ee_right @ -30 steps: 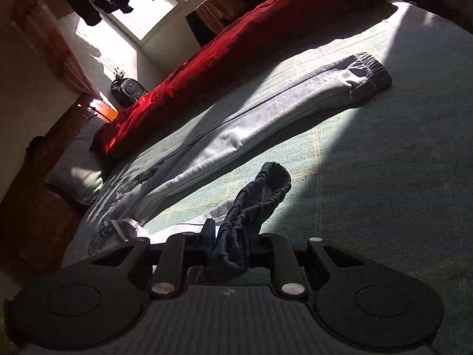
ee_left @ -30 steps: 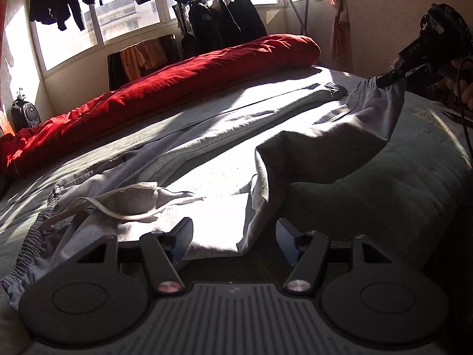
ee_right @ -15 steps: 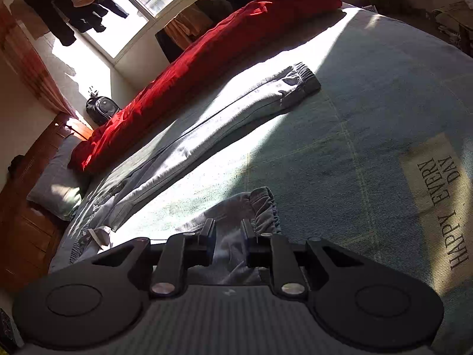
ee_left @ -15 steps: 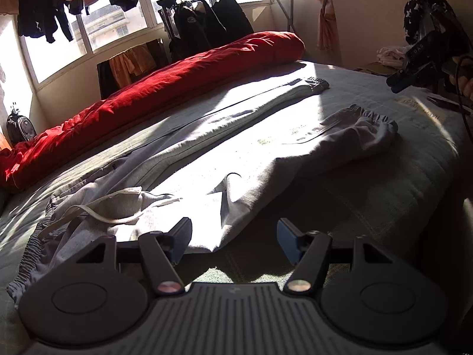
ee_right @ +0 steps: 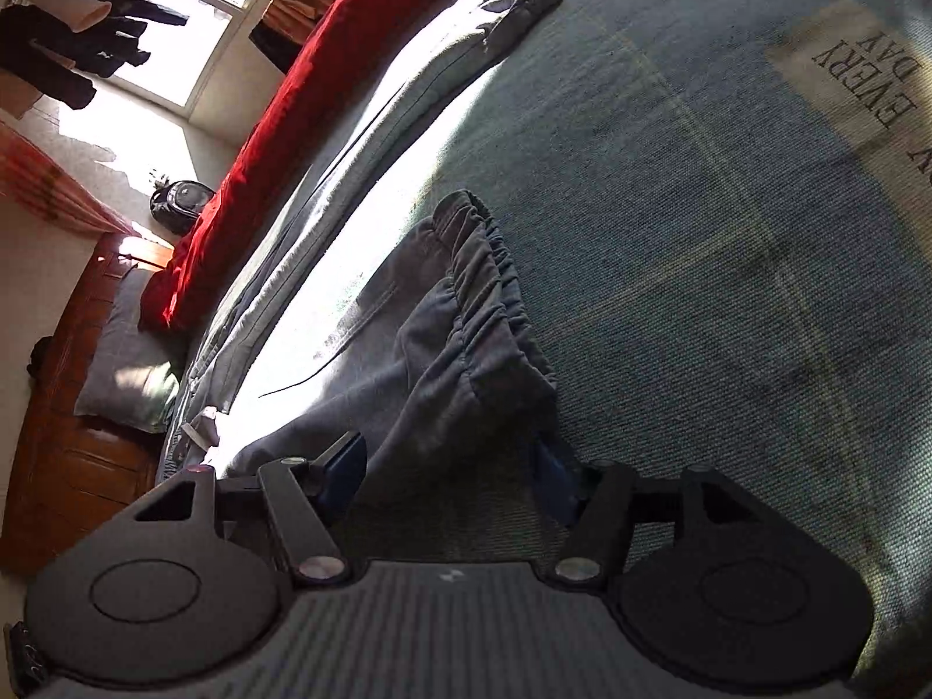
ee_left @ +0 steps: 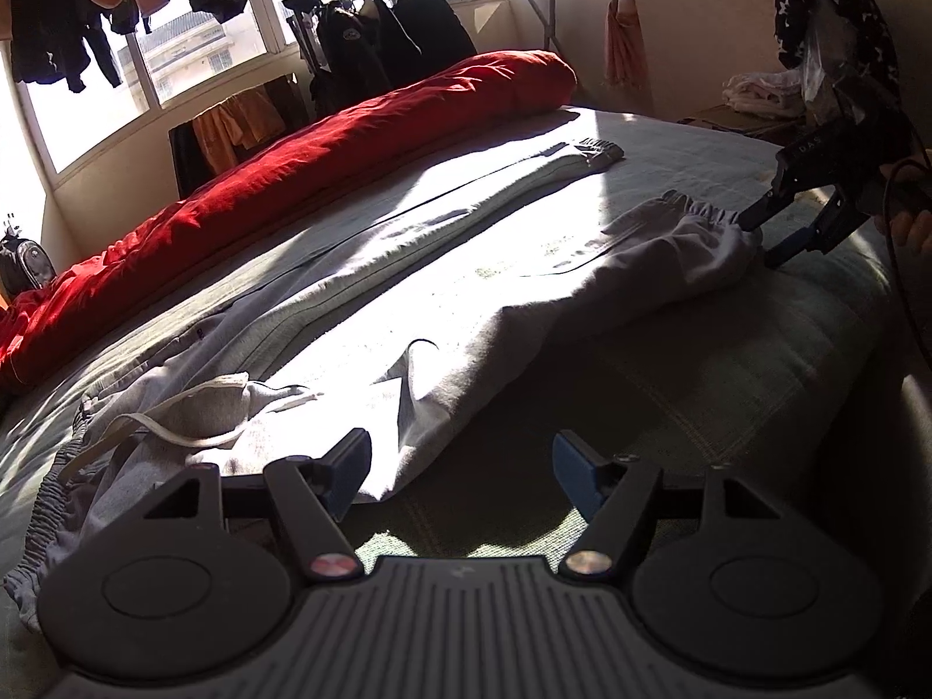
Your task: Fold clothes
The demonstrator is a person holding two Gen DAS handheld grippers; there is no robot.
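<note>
One pair of grey sweatpants (ee_left: 361, 291) lies spread on the bed (ee_left: 699, 384), waistband and drawstring (ee_left: 175, 419) at the near left of the left wrist view, both legs running away toward the right. The far leg lies straight beside a long red duvet roll (ee_left: 326, 145); its cuff (ee_left: 594, 151) rests flat on the bed cover. The near leg lies at an angle to it, well apart at the cuff end, with its elastic cuff (ee_right: 483, 268) bunched and slightly raised.

Right gripper (ee_right: 448, 472): jaws spread wide, released. The near-leg cuff fabric lies between the two fingers; no clamping is visible. In the left wrist view this gripper (ee_left: 769, 233) sits at the cuff end, one finger touching the fabric.

Left gripper (ee_left: 460, 466): jaws spread wide, released, holding nothing. It hangs just above the bed near the crotch area, the left finger beside the fabric edge.

Printed text is visible on the bed cover (ee_right: 757, 233). Dark garments hang on a rack (ee_left: 378, 29) at the window (ee_left: 192, 58).
</note>
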